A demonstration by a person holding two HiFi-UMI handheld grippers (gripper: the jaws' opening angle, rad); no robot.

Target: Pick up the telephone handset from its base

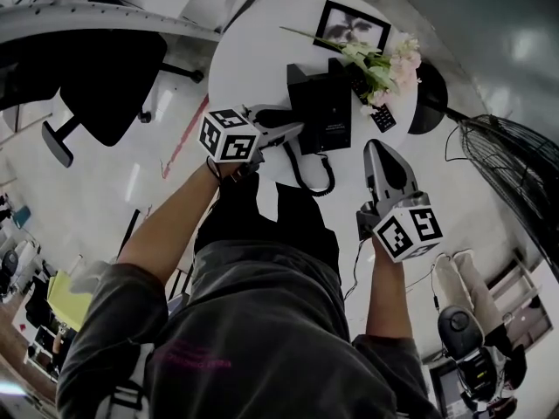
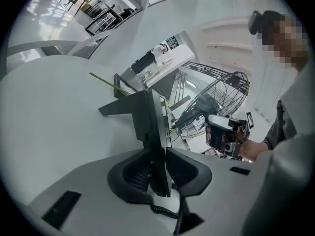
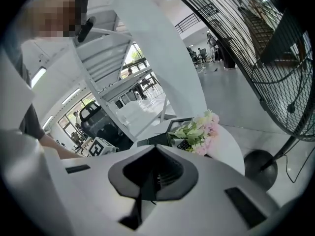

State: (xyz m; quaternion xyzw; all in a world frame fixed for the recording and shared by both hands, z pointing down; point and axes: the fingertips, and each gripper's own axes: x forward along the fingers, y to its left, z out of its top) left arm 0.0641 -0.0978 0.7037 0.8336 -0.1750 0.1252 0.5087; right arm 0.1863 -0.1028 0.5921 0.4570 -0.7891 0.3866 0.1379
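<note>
Table [image 1: 249,55]: round and white, at the far side of the scene.
Telephone base [image 1: 330,112]: black, on the near part of the table, roughly in the middle.
Handset [image 2: 152,127]: black, on the left side of the base. In the left gripper view it rises as a dark slab from between the jaws.
Coiled cord [image 1: 319,182]: black, looping off the near edge of the table below the base.
Left gripper [image 2: 158,149]: at the left side of the telephone, jaws apart with the handset between them. The right pad sits close against it, but no squeeze shows.
Right gripper [image 3: 156,149]: held near and to the right of the telephone, clear of the table's edge, pointing toward the far side. Its jaws are closed tip to tip with nothing between them.
Flowers [image 1: 384,64]: pale pink with green stems, lying just right of the base.
Picture frame [image 1: 352,26]: black, on the far part of the table beyond the telephone.
Fan [image 1: 515,173]: black wire cage, on the floor at the right, well apart from the table.
</note>
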